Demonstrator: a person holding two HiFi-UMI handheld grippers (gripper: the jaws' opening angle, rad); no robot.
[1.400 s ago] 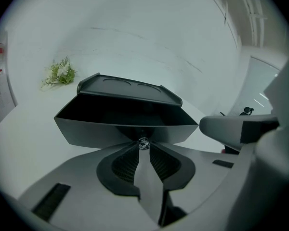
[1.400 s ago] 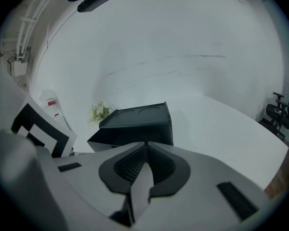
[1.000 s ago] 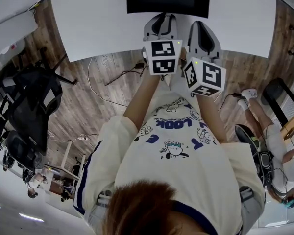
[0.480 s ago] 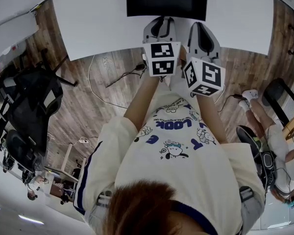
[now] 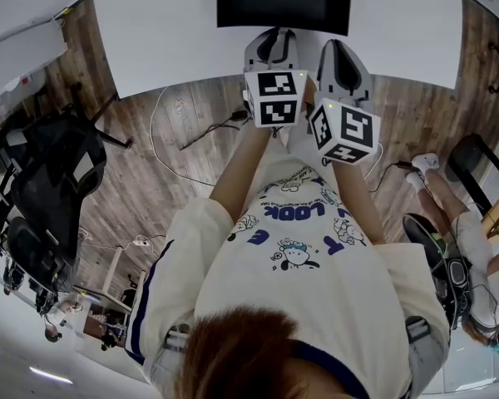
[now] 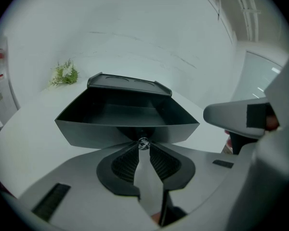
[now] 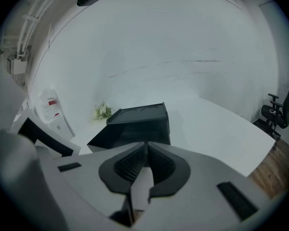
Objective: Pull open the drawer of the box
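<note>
Left claw (image 6: 143, 148) pinched on drawer knob (image 6: 143, 142), right claw (image 7: 145, 152) closed — empty

Open drawer (image 6: 127, 110) filling the space ahead of my left gripper (image 6: 143, 146), right gripper (image 7: 146, 148) close alongside, bare worktop (image 7: 216, 124) free right of the box (image 7: 139, 114), plant (image 6: 65, 74) back left.

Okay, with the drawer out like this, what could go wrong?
The left gripper pinches the small clear knob with only its jaw tips, so it could slip off.
The drawer looks far out of the black box; more pull might drop it free.
The right gripper is shut on nothing, so the box may slide on the white table.
</note>
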